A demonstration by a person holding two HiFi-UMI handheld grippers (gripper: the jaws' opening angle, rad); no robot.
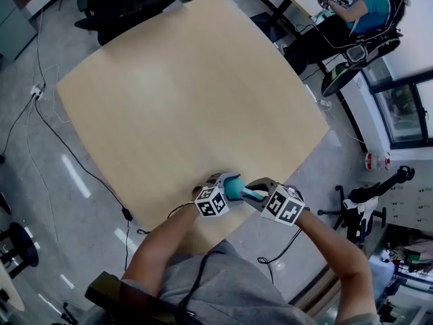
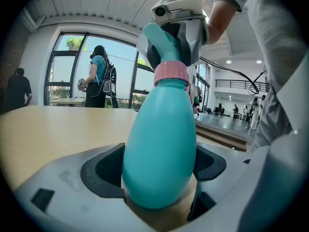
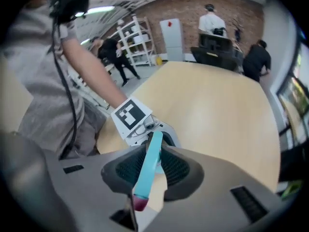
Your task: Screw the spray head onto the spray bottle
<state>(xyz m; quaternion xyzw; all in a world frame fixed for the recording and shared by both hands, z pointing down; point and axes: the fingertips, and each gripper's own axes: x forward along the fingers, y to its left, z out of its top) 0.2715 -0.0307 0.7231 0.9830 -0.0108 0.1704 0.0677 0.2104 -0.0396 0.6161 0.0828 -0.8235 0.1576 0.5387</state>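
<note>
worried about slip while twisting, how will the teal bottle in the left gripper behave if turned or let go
The spray bottle looks smooth and rounded, so it could rotate in the left gripper. It is probably light, squeezable plastic. With the spray head on top, it may tip if released.
</note>
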